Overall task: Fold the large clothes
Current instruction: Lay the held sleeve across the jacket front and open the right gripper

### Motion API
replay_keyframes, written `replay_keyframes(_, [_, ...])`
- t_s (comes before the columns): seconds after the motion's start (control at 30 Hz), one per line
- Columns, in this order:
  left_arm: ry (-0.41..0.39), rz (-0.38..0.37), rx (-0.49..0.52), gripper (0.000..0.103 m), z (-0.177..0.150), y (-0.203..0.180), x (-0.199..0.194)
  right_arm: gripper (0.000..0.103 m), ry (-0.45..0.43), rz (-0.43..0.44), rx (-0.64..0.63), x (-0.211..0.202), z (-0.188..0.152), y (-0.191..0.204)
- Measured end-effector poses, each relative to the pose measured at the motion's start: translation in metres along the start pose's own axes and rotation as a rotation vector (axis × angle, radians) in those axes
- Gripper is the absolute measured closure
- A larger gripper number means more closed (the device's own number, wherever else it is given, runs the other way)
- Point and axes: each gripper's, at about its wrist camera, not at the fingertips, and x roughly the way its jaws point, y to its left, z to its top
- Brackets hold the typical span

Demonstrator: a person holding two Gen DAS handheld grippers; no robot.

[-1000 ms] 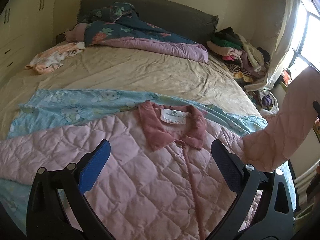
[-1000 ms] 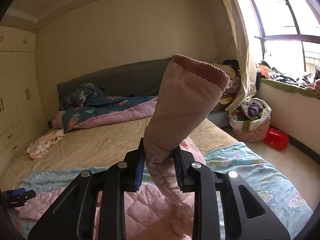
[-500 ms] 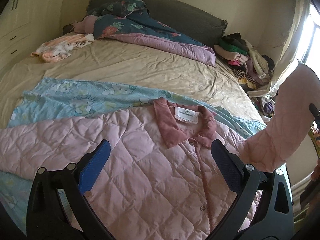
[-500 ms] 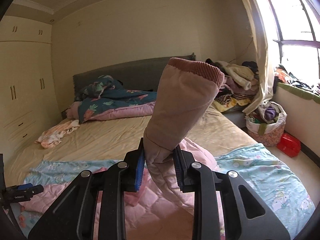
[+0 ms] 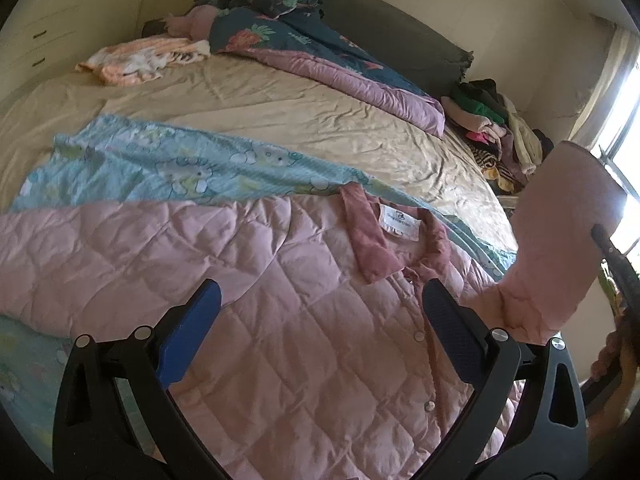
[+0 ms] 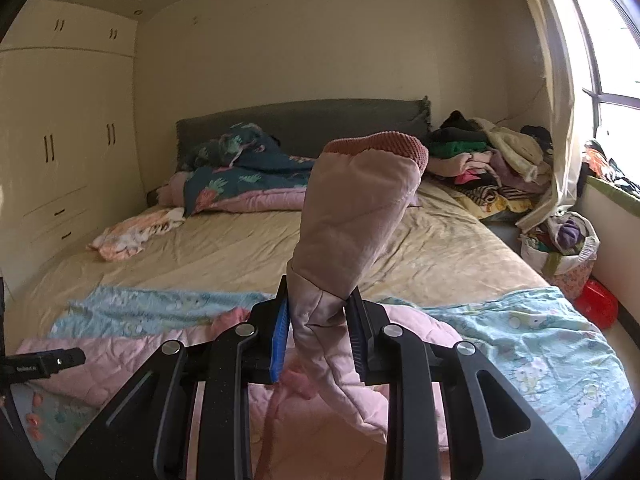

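A pink quilted jacket (image 5: 280, 300) lies front-up on a light blue cartoon-print sheet (image 5: 180, 164), its darker pink collar (image 5: 384, 236) toward the headboard. My left gripper (image 5: 320, 292) hovers open over the jacket's chest, nothing between its fingers. My right gripper (image 6: 318, 312) is shut on the jacket's right sleeve (image 6: 352, 216), which stands up above the jaws with its ribbed cuff (image 6: 380, 144) on top. In the left wrist view that lifted sleeve (image 5: 560, 240) rises at the right edge, with a hand (image 5: 612, 352) below it.
A beige bed (image 6: 248, 248) holds a floral duvet (image 5: 304, 40) and a small peach garment (image 5: 140, 58) near the headboard. A clothes pile (image 6: 488, 160) sits at the far right corner. A basket (image 6: 560, 252) and red object (image 6: 596, 304) are on the floor by the window. Wardrobes (image 6: 68, 140) stand at left.
Both grippers moved leftward and a little lower over the bed. The right one still clamps the raised sleeve; the left one stays open and has rolled slightly.
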Motion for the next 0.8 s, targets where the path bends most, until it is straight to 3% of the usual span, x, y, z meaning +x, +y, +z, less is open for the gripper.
replay_keyframes(0.23, [0.041, -0.048, -0.068, 0.009, -0.011, 0.020, 0.013, 0.078, 0.066, 0.048, -0.037, 0.028, -0.028, 0.036])
replay_keyframes(0.53, [0.089, -0.120, -0.094, 0.009, -0.019, 0.019, 0.030, 0.078, 0.157, 0.103, -0.069, 0.054, -0.076, 0.081])
replay_keyframes(0.8, [0.093, -0.189, -0.107, 0.009, -0.021, 0.014, 0.035, 0.071, 0.244, 0.221, -0.098, 0.068, -0.111, 0.113])
